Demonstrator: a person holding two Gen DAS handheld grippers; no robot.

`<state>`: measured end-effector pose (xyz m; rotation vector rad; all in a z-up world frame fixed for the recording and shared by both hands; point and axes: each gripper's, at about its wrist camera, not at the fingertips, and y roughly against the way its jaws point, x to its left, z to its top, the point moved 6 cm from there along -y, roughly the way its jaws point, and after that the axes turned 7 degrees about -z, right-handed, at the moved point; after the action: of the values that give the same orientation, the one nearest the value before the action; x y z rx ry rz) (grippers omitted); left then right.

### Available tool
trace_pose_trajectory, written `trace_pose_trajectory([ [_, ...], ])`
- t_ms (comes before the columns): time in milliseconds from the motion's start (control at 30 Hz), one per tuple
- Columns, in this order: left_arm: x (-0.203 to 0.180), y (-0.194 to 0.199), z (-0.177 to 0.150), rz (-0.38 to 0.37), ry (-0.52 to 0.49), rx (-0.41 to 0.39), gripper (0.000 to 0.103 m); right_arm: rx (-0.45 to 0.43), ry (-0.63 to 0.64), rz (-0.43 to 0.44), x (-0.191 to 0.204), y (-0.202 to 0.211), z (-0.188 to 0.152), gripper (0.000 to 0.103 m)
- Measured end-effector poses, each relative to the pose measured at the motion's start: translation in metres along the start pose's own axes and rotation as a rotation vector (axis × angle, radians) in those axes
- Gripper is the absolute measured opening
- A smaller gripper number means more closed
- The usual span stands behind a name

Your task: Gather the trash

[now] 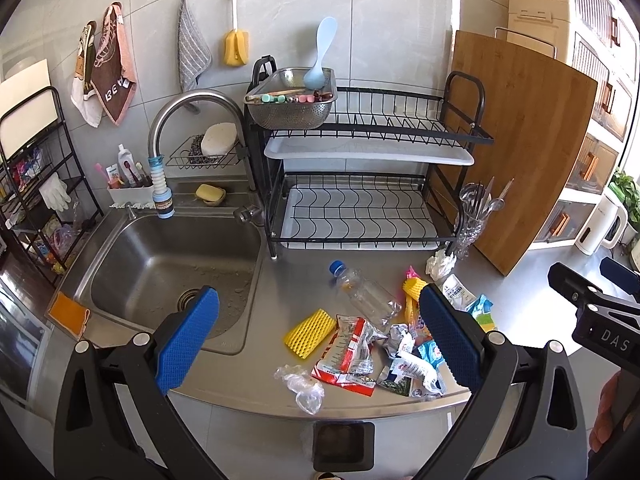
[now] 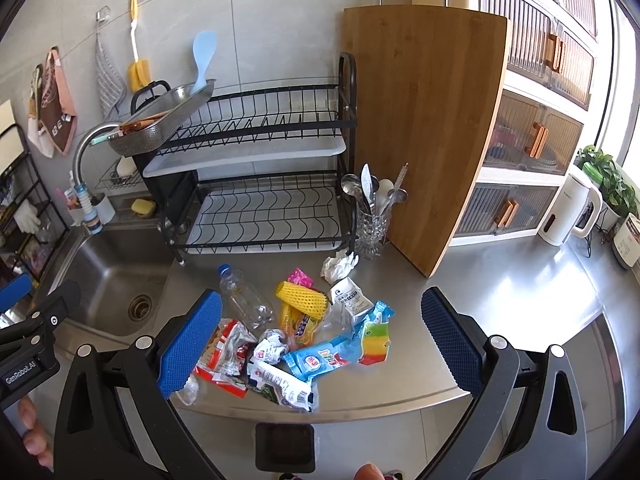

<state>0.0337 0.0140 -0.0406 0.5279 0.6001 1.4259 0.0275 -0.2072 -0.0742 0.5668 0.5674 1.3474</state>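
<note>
Left hand-held gripper (image 1: pixel 320 344): blue pads spread wide apart, empty, poised above the litter.
Right hand-held gripper (image 2: pixel 322 340): likewise spread apart, gripping nothing.
Trash (image 2: pixel 296 332): wrappers, a clear plastic bottle (image 1: pixel 366 294), yellow foam netting (image 1: pixel 310 332) and crumpled tissue (image 2: pixel 339 265) heaped on the steel bench (image 2: pixel 500 300), right of the sink (image 1: pixel 168 268), before the dish rack (image 2: pixel 260 184).
Bin (image 2: pixel 285 446): dark opening below the bench's front edge.

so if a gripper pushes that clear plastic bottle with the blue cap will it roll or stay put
The clear plastic bottle with the blue cap lies on its side on the smooth steel counter, so it will probably roll. It looks empty, so likely light. Its dented wall may buckle and slip under a squeeze.
</note>
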Motion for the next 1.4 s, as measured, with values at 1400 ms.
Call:
trace_pose_trajectory([
  [1400, 0.058, -0.185, -0.173, -0.078, 0.095, 0.422, 0.08, 0.256, 0.16, 0.154, 0.06, -0.155, -0.162, 0.074],
])
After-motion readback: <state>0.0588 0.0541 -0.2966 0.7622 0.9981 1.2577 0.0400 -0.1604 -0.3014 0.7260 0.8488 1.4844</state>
